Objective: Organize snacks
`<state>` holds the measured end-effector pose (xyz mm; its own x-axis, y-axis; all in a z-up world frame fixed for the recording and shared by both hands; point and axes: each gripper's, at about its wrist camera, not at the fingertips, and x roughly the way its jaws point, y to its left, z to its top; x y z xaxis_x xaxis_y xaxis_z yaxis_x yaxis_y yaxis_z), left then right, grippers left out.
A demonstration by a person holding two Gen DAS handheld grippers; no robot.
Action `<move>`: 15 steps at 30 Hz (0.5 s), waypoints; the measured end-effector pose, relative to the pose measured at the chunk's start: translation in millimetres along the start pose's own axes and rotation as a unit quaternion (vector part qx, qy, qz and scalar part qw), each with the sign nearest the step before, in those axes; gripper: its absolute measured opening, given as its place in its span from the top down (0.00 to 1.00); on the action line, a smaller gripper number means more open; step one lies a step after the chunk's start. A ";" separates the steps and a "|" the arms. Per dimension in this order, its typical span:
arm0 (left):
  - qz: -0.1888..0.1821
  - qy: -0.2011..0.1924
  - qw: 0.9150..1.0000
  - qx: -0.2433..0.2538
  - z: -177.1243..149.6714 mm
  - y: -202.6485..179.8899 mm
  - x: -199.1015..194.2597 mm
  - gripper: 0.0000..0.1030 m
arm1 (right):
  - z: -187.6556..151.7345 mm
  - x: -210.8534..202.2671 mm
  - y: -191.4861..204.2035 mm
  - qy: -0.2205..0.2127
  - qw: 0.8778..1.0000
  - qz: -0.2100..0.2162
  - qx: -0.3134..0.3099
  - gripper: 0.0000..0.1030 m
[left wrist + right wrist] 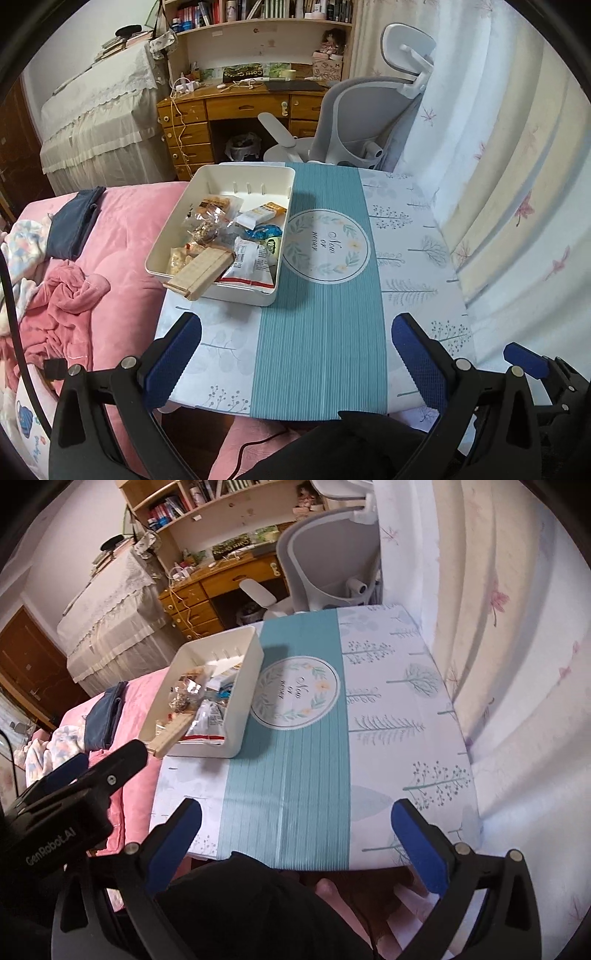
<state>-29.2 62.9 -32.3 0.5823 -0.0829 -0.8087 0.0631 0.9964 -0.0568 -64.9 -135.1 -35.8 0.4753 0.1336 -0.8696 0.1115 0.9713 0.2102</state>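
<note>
Snack packets (236,236) in white bin (207,177): light, crinkly, slippery; wafer box (201,273) stiff, overhangs rim, so pinch its long sides. Left gripper (295,354) & right gripper (295,834) both spread wide, nothing held.

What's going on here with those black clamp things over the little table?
A person is holding a pair of tongs in each hand above a small table with a patterned cloth. Both the left tongs and the right tongs are open and empty. The snacks all lie in a white bin at the table's left edge, and a pale wafer pack sticks out over its near rim. Nothing is being gripped right now.
</note>
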 end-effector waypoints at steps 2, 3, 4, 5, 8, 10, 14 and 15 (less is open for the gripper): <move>0.000 0.001 1.000 0.000 -0.3 0.0 -0.2 0.01 | -1.3 0.0 -3.5 0.003 1.000 -0.005 0.010 0.00; 0.001 0.002 1.000 0.000 -1.0 0.1 -0.4 0.01 | -2.1 0.1 -4.7 0.004 1.000 -0.006 0.013 0.00; 0.001 0.003 1.000 0.000 -1.6 -0.1 -0.4 0.01 | -2.8 0.4 -5.5 0.006 1.000 -0.006 0.015 0.00; 0.001 0.003 1.000 0.000 -2.4 -0.3 -0.7 0.01 | -3.4 0.6 -6.0 0.006 1.000 -0.006 0.016 0.00; 0.002 0.002 1.000 0.000 -2.9 -0.6 -1.1 0.01 | -6.2 0.4 -4.8 0.008 1.000 -0.004 0.013 0.00; 0.002 0.001 1.000 0.000 -4.9 0.0 -1.8 0.01 | -6.7 0.1 -3.8 0.008 1.000 -0.003 0.011 0.00; 0.005 -0.002 1.000 -0.002 -7.4 1.3 -3.0 0.01 | -6.4 -1.5 -2.6 0.006 1.000 0.000 0.005 0.00; 0.006 -0.003 1.000 -0.002 -7.9 1.2 -3.3 0.01 | -6.2 -1.8 -2.2 0.005 1.000 0.000 0.004 0.00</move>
<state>-37.5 64.5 -34.3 0.5872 -0.0719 -0.8063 0.0532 0.9973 -0.0502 -71.4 -136.2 -37.5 0.4660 0.1360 -0.8743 0.1182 0.9697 0.2139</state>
